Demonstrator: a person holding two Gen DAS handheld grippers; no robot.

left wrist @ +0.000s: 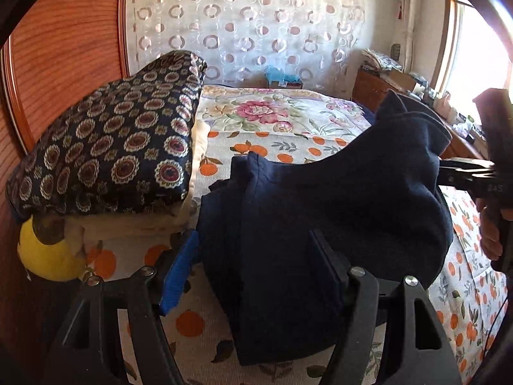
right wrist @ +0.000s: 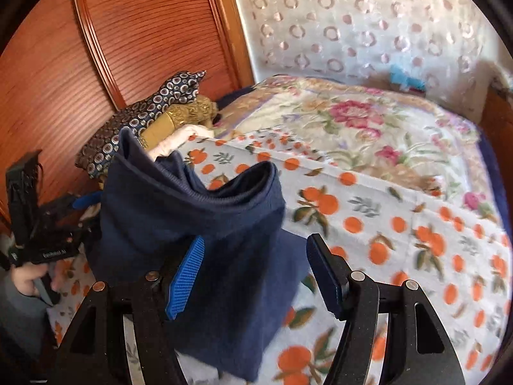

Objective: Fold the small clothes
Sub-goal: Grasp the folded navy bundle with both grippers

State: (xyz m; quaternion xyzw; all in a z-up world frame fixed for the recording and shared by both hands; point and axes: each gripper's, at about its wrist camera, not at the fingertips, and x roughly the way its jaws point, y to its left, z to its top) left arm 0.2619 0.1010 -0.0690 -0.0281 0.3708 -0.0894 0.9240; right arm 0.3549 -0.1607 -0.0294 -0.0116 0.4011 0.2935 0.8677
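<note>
The navy garment [left wrist: 320,199] is found heaped on the orange-print bed cover [right wrist: 400,224], partly doubled over, its long axis apparently running from the near edge toward the headboard. The left hand-held gripper [left wrist: 256,276] is held spread, cloth lying between its jaws, seemingly unpinched. The right hand-held gripper [right wrist: 256,272] is likewise spread, astride the garment's right edge. The patterned pillows [left wrist: 105,147] crowd the left; open bed is available rightward.
</note>
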